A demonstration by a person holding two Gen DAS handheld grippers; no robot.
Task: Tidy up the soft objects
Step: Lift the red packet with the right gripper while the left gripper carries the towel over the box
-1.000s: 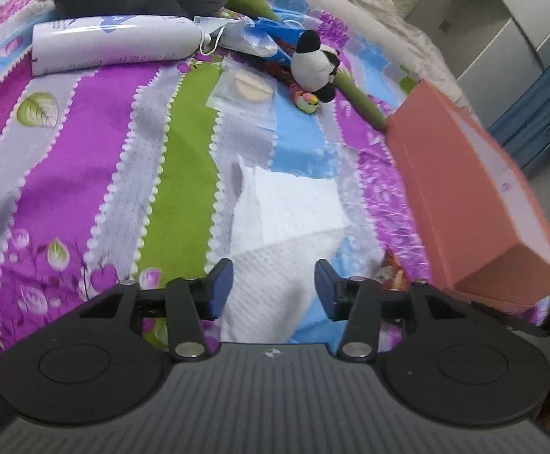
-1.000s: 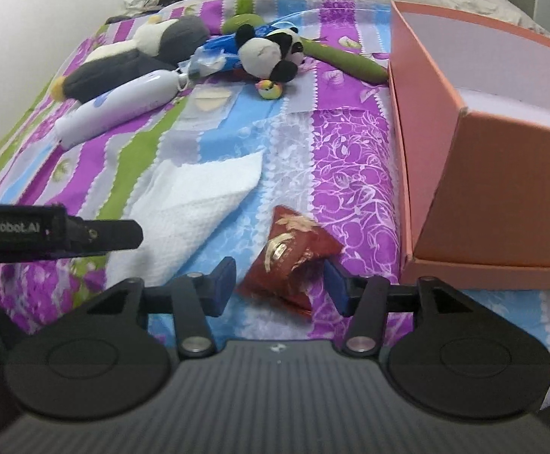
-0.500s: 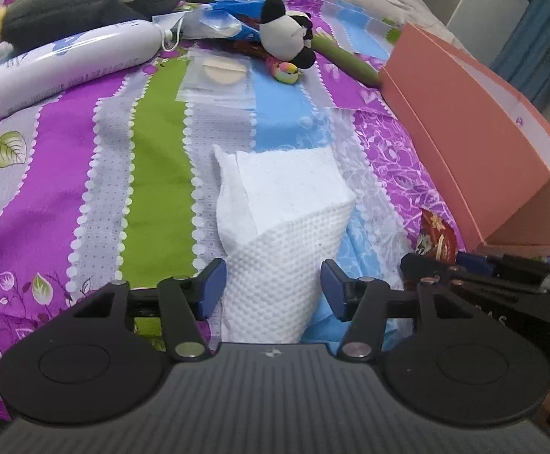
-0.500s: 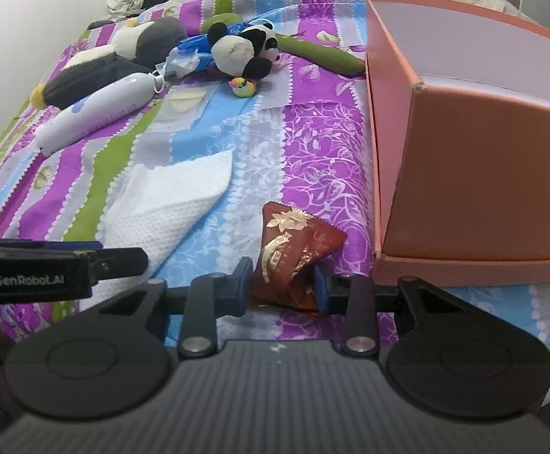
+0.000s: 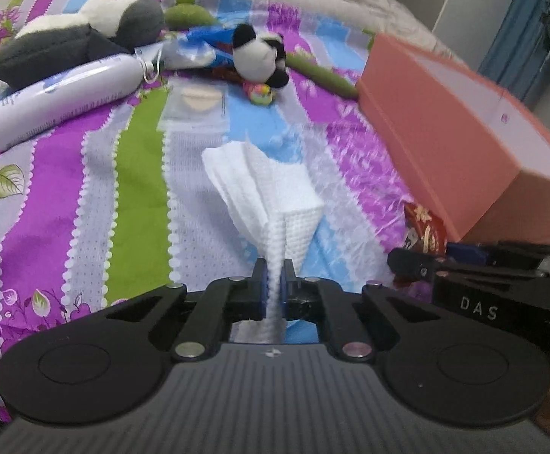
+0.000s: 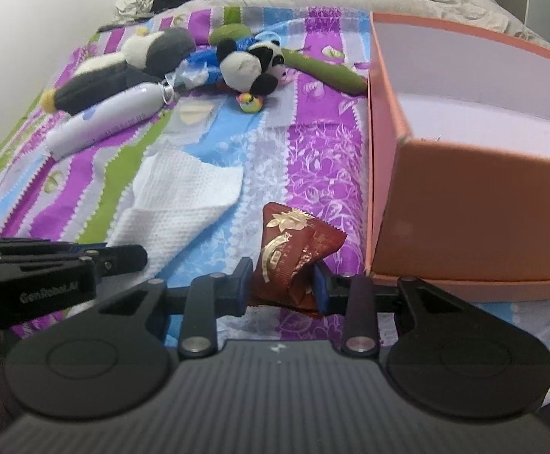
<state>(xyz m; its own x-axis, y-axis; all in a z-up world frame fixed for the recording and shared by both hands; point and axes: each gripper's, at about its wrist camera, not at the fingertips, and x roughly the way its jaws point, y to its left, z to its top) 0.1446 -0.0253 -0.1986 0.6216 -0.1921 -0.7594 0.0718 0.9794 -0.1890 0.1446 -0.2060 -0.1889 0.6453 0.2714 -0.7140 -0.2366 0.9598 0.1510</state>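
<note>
Left wrist view shows the left gripper [image 5: 272, 283] pressed together on the near edge of the white cloth [image 5: 271, 196], which bunches into a ridge at the pads while the rest of it lies on the striped bedspread [image 5: 86, 189]. In the right wrist view, the right gripper [image 6: 282, 283] pinches the red packet [image 6: 294, 253], which sits on the bed just beside the near corner of the orange box [image 6: 464, 208]. As far as these pictures show, the organizing has barely begun: the box stands open and its pale interior looks empty, apart from a tiny speck near the front wall that is too small to identify. Both grasped things look to be touching the bed, so neither has been carried to the box yet. Left on the bedspread, well apart from the grippers, are the panda plush [image 6: 248, 64], the larger grey-and-white plush [image 6: 123, 72], the white bottle [image 6: 104, 125], a small multicoloured ball [image 6: 250, 103], a green plush stalk [image 6: 324, 68], a clear packet [image 5: 195, 109] and some blue wrapping behind the panda. Judging by this, nearly everything remains to be sorted, with the cloth and the packet the likely first items to go in.
</note>
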